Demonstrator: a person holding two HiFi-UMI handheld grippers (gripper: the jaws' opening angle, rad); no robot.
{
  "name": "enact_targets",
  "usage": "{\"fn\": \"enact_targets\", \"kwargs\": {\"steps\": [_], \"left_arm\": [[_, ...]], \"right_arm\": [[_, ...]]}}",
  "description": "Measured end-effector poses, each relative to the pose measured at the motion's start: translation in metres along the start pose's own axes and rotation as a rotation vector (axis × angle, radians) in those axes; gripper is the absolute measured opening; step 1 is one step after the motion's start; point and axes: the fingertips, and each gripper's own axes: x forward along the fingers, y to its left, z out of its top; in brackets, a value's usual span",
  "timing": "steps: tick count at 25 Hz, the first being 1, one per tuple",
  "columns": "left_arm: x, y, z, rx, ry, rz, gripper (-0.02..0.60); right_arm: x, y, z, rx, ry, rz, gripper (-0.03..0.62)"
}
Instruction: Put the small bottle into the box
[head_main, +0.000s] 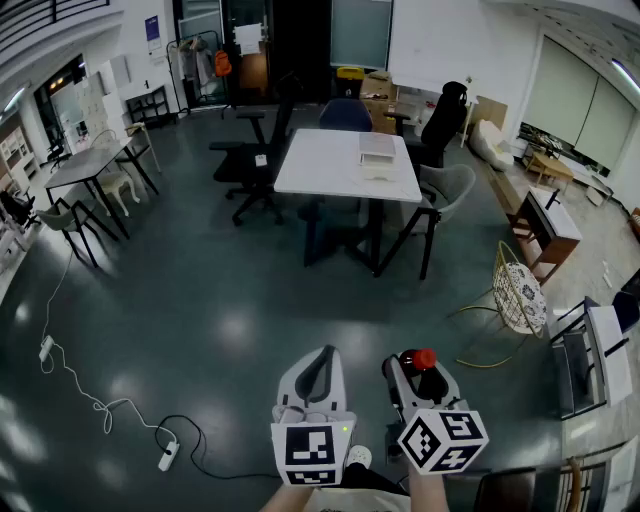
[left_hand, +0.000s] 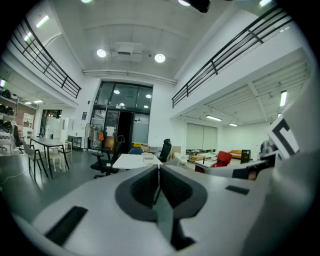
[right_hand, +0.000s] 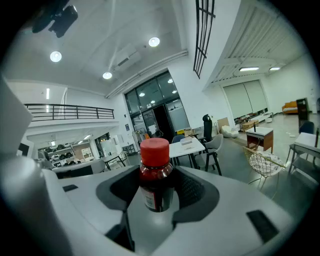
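A small dark bottle (right_hand: 156, 177) with a red cap (head_main: 422, 358) stands upright between the jaws of my right gripper (right_hand: 157, 192), which is shut on it. In the head view that gripper (head_main: 418, 382) is held at the bottom, right of centre, above the floor. My left gripper (head_main: 318, 372) hangs beside it on the left; its jaws are shut with nothing between them (left_hand: 157, 187). A pale box (head_main: 377, 152) rests on the white table (head_main: 320, 165) far ahead across the room; it also shows small on the table in the right gripper view (right_hand: 186, 141).
Black office chairs (head_main: 255, 155) stand left of the white table, another chair (head_main: 445, 190) at its right. A wire basket (head_main: 520, 295) and a yellow cable lie on the floor at right. A power strip with a cord (head_main: 165, 455) lies at lower left.
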Motion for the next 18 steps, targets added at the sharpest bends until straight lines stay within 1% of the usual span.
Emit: {"fn": "enact_targets", "kwargs": {"steps": [8, 14, 18], "left_arm": [[0.002, 0.004, -0.001, -0.009, 0.005, -0.004, 0.02], [0.012, -0.001, -0.006, -0.013, 0.014, -0.004, 0.02], [0.027, -0.006, -0.006, -0.017, 0.015, 0.005, 0.02]], "right_arm": [[0.003, 0.0, -0.002, 0.004, 0.012, -0.006, 0.229], [0.008, -0.009, -0.002, -0.004, 0.016, -0.006, 0.229], [0.016, -0.017, 0.001, -0.004, 0.023, 0.009, 0.229]]}}
